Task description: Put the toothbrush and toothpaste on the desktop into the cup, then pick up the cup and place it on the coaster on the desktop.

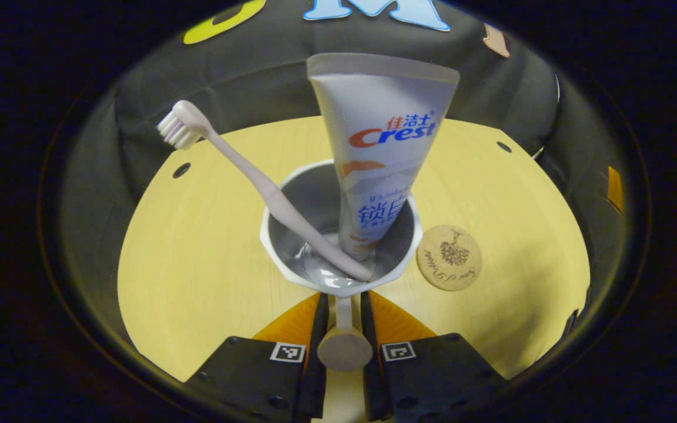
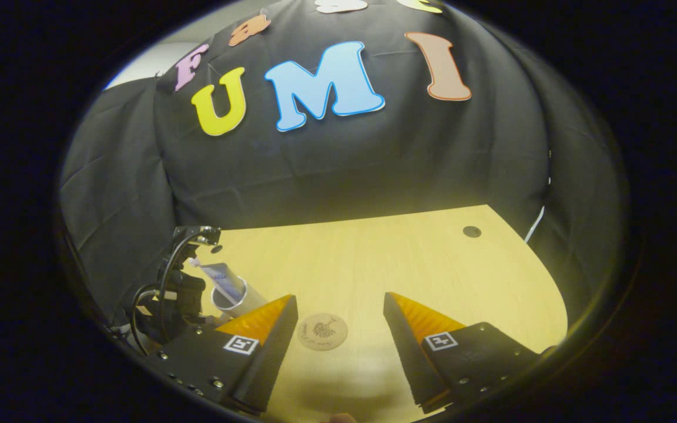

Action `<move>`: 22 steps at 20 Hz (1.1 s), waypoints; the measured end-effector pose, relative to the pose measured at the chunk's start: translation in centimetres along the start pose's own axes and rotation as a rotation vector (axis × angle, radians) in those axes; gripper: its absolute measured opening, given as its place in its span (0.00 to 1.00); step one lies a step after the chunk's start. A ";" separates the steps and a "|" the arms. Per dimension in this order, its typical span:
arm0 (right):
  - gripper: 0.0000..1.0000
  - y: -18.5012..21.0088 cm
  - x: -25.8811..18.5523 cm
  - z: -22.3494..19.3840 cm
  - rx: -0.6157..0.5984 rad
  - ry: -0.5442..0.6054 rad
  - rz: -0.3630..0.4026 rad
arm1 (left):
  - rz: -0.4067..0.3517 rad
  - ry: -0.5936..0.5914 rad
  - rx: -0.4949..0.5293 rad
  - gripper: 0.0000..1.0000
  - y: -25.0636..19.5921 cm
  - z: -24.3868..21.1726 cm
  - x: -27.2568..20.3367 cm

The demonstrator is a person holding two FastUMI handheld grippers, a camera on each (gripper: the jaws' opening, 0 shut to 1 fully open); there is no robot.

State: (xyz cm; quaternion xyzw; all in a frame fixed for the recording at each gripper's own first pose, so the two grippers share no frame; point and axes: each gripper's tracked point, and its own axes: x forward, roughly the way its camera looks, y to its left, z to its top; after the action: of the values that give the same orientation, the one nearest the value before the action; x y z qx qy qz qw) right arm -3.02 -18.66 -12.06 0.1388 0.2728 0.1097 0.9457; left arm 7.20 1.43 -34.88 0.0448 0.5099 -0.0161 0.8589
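Observation:
A white cup (image 1: pixel 291 258) stands at the middle of the light wooden desktop (image 1: pixel 197 264). In it a pale toothbrush (image 1: pixel 244 170) leans left with its bristles up, and a white toothpaste tube (image 1: pixel 382 135) stands upright. My left gripper (image 1: pixel 343 305) is shut on the cup's handle (image 1: pixel 344 343). Whether the cup rests on the desktop or hangs just above it, I cannot tell. Just right of the cup lies a round cork coaster (image 1: pixel 449 257). In the right gripper view, my right gripper (image 2: pixel 339 298) hangs open above the coaster (image 2: pixel 322 332), with the cup (image 2: pixel 234 298) and tube (image 2: pixel 221 275) to its left.
The desktop has small dark holes near its far corners (image 1: pixel 181 170) (image 2: pixel 471 231). Black cloth walls close it in behind and at the sides. In the right gripper view the left gripper's body and cables (image 2: pixel 171 294) stand at the desk's left edge.

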 end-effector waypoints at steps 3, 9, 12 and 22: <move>0.87 -0.4 -0.4 0.2 -0.001 -0.005 -0.002 | -0.049 -0.013 0.020 0.33 -3.4 0.5 -0.2; 0.87 -2.9 -1.4 0.3 0.004 -0.008 -0.035 | -0.114 -0.013 0.052 0.39 -9.2 1.2 1.0; 0.87 -4.3 -1.3 0.3 0.028 -0.002 -0.050 | -0.126 0.003 0.071 0.39 -10.8 1.0 1.5; 0.87 -6.9 0.2 1.4 0.057 -0.002 -0.058 | -0.129 0.051 0.067 0.33 -13.0 -0.4 2.9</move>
State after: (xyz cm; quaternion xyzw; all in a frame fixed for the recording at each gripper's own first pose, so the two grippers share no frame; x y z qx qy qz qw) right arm -1.20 -25.38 -13.29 0.1577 0.2787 0.0741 0.9445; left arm 7.27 -11.42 -38.37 0.0411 0.5326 -0.0876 0.8408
